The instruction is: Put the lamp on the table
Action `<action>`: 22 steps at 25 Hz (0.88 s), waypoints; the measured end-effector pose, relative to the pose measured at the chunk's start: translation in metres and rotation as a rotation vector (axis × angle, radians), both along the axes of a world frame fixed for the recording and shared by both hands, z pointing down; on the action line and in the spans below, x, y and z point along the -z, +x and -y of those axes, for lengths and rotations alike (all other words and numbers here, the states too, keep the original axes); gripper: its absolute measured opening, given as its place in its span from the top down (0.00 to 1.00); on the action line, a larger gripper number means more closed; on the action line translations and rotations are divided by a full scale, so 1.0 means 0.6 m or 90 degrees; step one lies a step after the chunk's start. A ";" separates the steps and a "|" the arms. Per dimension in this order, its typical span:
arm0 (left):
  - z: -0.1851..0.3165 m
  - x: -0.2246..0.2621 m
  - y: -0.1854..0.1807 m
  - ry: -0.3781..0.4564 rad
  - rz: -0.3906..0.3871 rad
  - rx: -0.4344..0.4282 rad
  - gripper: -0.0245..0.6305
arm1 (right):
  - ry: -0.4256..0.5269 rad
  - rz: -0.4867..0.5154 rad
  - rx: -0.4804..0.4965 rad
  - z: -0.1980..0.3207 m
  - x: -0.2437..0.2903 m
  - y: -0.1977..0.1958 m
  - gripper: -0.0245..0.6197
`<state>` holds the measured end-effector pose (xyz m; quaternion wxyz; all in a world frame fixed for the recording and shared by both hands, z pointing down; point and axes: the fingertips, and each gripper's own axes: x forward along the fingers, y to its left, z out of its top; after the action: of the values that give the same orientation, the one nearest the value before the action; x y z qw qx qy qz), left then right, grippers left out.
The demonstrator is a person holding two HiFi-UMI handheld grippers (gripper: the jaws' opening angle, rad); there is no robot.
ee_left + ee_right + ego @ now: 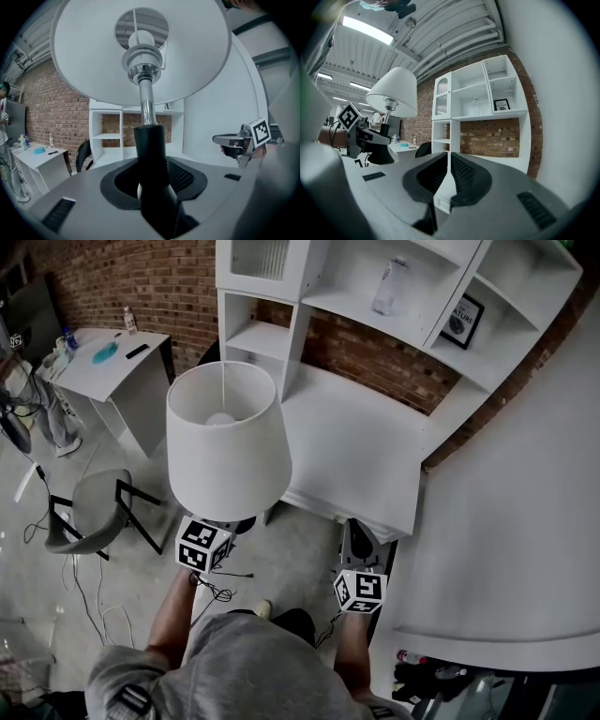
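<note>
Far left: grey chair (94, 507) on floor. Your left gripper (154, 185) clamped on lamp's (225, 442) black stem, under chrome neck. Lamp upright, white shade on top, held over floor, just left of white table (361, 451), not on it. Your right gripper (446, 180) near table's front edge, jaws together, nothing between them.

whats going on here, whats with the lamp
A person with a gripper in each hand is holding a lamp. The left gripper is clamped on the lamp's black stem and holds it upright in the air. The right gripper is shut and empty, off to the side. The white table under the shelves is just ahead, and the lamp is not on it yet.
</note>
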<state>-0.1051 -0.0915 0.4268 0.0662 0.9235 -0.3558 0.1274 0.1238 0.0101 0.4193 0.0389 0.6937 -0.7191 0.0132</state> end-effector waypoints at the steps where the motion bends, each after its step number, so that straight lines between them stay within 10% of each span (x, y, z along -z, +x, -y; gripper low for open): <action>1: 0.006 -0.001 0.004 0.002 0.002 -0.001 0.72 | -0.001 0.001 0.000 0.005 -0.002 0.003 0.90; 22: 0.197 -0.037 0.104 -0.008 0.022 0.031 0.72 | -0.027 0.014 0.053 0.223 -0.046 0.089 0.90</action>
<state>-0.0427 -0.2099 0.4492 0.0691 0.9117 -0.3786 0.1438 0.1769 -0.1240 0.4469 0.0463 0.6619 -0.7474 0.0340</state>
